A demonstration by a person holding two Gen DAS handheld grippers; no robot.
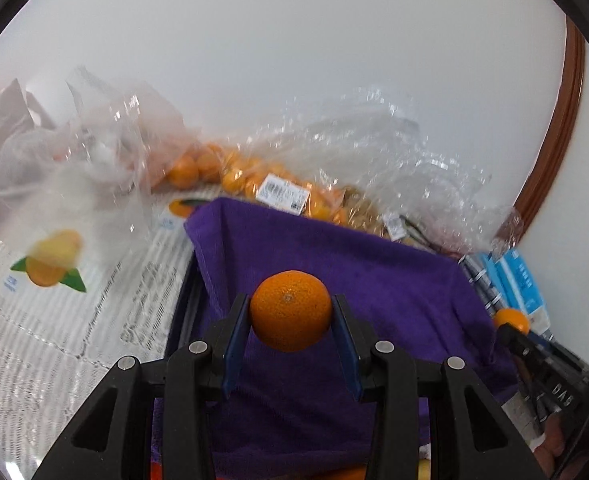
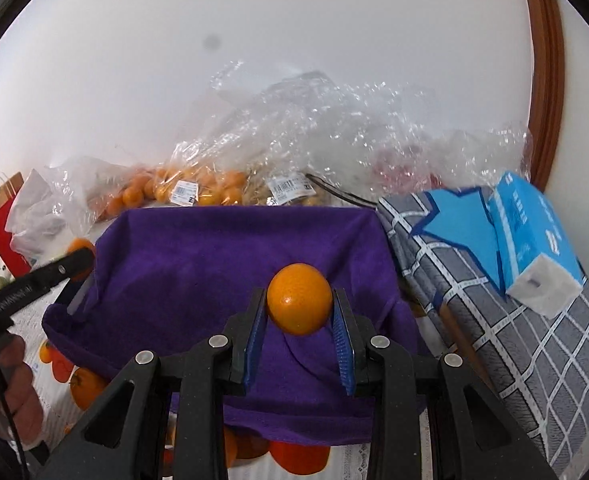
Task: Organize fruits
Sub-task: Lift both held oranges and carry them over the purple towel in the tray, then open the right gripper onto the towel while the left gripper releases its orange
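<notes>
Oranges fill both grippers: left gripper [image 1: 290,322] and right gripper [image 2: 299,312] each have jaws closed on one orange [image 1: 290,310] [image 2: 299,298], centre frame, above a purple cloth [image 2: 198,264]. Bagged oranges [image 2: 198,190] behind remain unsorted.

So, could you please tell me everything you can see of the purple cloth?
The purple cloth looks like soft, towel-like fabric, deep violet and plain. It is draped over what seems a box or basket, sagging in the middle, its edges hanging over the sides in folds. It sits in front of clear bags of oranges, with a grey checked cloth to its right. Both hand-held grippers hold oranges above it.
</notes>
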